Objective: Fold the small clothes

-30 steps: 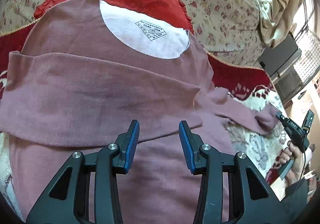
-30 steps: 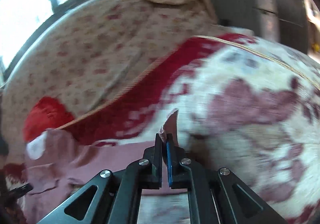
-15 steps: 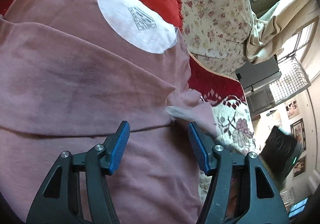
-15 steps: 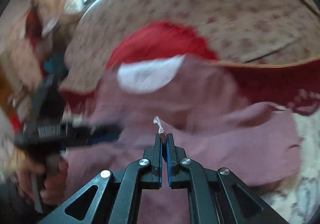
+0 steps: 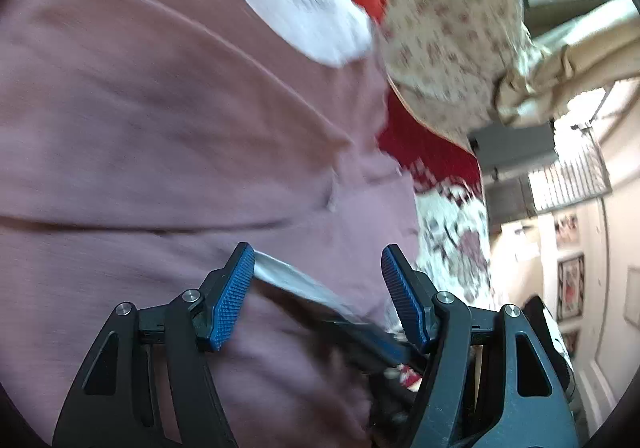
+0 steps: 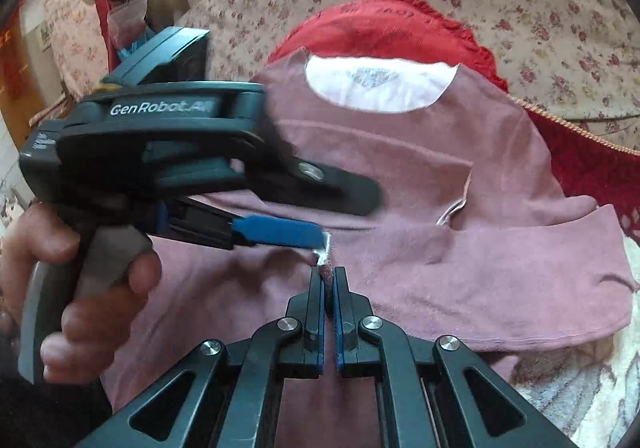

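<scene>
A mauve long-sleeved shirt (image 6: 400,176) with a white neck lining (image 6: 376,84) lies spread on the bed, one sleeve folded across its chest. It fills the left wrist view (image 5: 160,128). My right gripper (image 6: 328,272) is shut on the cuff of the right sleeve (image 6: 325,262), held over the shirt's middle. My left gripper (image 5: 316,288) is open just above the shirt; in the right wrist view it (image 6: 312,216) is beside the held cuff, its blue pad (image 6: 276,230) close to it.
A red cushion (image 6: 384,28) and a floral pillow (image 6: 520,0) lie behind the shirt's collar. The bed has a red and cream patterned cover (image 6: 592,164). A window grille and dark boxes (image 5: 516,148) are at the right in the left wrist view.
My right gripper has carried the sleeve cuff from the right side of the bed across onto the shirt's middle. My left gripper has moved right and closer to the cuff, still open.
</scene>
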Action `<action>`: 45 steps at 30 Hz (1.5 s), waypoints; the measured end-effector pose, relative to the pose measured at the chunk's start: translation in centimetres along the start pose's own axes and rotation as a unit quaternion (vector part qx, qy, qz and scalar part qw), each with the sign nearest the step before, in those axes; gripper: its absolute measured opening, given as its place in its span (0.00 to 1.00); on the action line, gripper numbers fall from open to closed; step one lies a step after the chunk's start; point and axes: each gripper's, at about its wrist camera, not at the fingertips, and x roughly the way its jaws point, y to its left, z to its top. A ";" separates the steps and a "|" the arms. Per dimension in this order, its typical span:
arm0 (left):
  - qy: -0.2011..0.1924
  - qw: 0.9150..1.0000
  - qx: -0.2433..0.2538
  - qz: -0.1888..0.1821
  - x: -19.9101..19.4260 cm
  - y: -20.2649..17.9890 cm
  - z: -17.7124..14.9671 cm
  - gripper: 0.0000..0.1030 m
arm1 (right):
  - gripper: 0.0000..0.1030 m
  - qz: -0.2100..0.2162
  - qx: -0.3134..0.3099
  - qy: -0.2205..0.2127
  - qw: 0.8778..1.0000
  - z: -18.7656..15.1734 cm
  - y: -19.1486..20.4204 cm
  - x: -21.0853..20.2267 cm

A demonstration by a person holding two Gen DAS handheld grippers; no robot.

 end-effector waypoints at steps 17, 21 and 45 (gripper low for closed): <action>0.042 0.998 0.040 0.016 2.4 -0.5 -1.3 0.43 | 0.08 -0.008 -0.046 0.002 0.999 0.1 2.3 0.0; 0.038 0.997 0.049 0.036 2.7 -0.2 -1.3 0.22 | 0.32 0.011 -0.031 0.013 0.999 0.1 1.4 -0.9; -0.184 0.942 0.281 0.021 -9.7 -8.2 2.2 0.02 | 0.33 -0.148 0.297 -0.041 0.943 -1.1 -15.7 -9.0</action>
